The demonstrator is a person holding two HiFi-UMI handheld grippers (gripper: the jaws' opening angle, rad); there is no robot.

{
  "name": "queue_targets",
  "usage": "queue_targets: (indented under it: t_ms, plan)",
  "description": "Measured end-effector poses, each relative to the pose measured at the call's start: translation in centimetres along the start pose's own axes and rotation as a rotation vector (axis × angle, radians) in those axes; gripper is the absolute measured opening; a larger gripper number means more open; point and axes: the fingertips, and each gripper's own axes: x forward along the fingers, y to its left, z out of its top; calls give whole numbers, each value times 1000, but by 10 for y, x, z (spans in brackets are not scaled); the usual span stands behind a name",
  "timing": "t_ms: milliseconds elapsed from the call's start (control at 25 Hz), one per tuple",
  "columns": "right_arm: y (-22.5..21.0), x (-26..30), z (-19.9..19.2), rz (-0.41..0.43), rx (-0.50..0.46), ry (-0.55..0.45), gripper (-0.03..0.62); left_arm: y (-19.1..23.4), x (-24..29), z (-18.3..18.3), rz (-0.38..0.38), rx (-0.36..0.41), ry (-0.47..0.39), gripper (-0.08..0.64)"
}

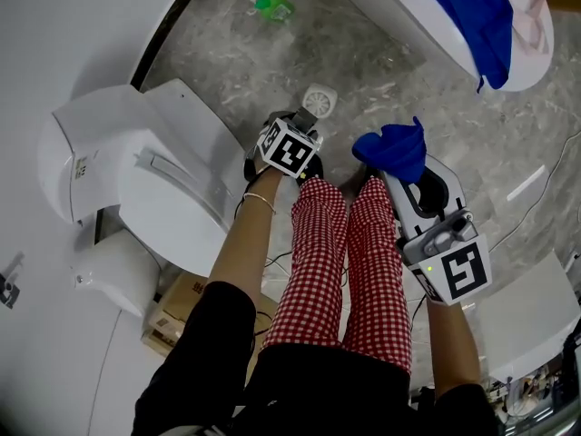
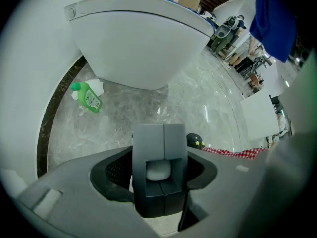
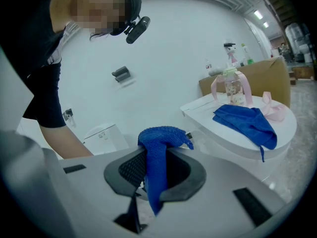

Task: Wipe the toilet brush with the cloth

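Holding the white end of the toilet brush point(image 2: 158, 171) clamped between the closed left tongs point(image 2: 158, 143), low over the marble floor point(image 2: 198, 108). Gripping the blue cloth point(image 3: 159, 139) in the right tongs point(image 3: 153, 155), shut on it, bunched above the tips and hanging below. Ahead-left of the left tongs, a green bottle point(image 2: 88, 97) lying on the floor.

White toilet point(image 1: 172, 189), green bottle point(image 1: 272, 7), cardboard box point(image 1: 177, 309), marble floor point(image 1: 381, 80)
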Motion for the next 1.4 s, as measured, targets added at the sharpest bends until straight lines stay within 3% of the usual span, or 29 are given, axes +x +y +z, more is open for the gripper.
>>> queue_targets:
  t_ms: [320,760,920,1160,1400]
  plan:
    - [6,-8,-9,3,19,15,71,4,10,-2,15,-33,-6,239]
    - [-4,-20,-15,-50,39,16,71,5,14,-1,35,6,14,234]
    - [-5,-22,-16,-57,44,15,71,6,14,-3,63,52,39,206]
    - [-11,-27,-12,-82,55,8,71,8,9,-1,139,58,28,172]
    - [-9,-28,-7,-71,38,-2,71,7,2,-3,142,9,20,169]
